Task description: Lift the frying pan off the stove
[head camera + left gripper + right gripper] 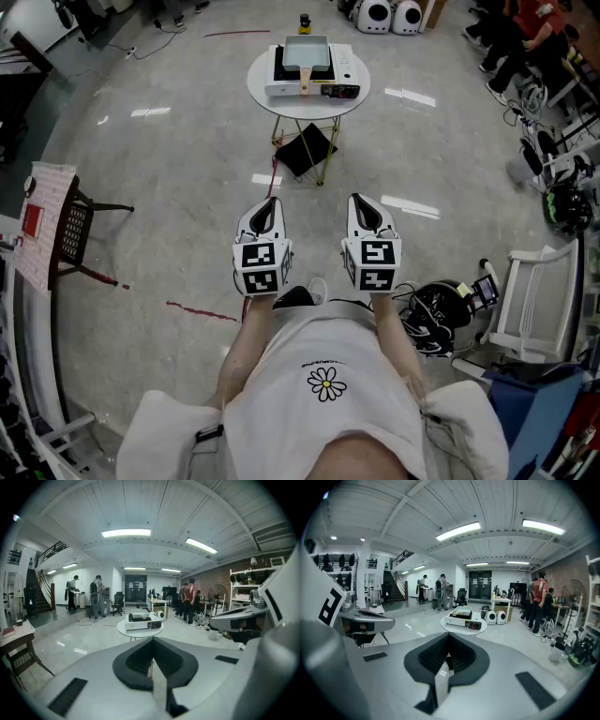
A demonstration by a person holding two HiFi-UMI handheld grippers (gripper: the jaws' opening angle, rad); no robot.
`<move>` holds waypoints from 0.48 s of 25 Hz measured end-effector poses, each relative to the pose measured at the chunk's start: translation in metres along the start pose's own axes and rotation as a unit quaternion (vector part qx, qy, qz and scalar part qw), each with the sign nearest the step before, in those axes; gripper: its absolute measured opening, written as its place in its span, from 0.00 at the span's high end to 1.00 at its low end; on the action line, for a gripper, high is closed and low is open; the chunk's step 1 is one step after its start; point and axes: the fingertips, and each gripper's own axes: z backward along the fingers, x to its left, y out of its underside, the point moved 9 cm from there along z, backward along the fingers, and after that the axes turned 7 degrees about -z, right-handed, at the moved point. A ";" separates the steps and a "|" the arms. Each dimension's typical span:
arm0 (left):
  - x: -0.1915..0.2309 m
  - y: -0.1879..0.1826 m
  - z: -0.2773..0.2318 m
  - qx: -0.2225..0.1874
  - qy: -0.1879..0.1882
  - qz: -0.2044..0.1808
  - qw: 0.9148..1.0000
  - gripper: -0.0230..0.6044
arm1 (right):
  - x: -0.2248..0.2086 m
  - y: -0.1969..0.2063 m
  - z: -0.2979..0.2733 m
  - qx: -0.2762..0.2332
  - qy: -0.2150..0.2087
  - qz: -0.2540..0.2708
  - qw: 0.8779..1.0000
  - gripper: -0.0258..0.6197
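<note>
The left hand-held gripper (270, 204) and right hand-held gripper (360, 202) are near, both clenched and empty. The pan (306, 51) sits on the stove (343, 75) on the far tabletop (259, 86).

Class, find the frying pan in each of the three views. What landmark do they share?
Head view: frying pan at top centre, on the stove.
Left gripper view: frying pan small, at centre, above the jaws.
Right gripper view: frying pan just right of centre, above the jaws.
Shared landmark: the round white table under the stove.
</note>
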 end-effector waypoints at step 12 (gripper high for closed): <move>0.012 -0.003 -0.005 0.007 -0.005 -0.002 1.000 0.97 | 0.005 0.000 -0.013 0.008 -0.015 -0.013 1.000 0.96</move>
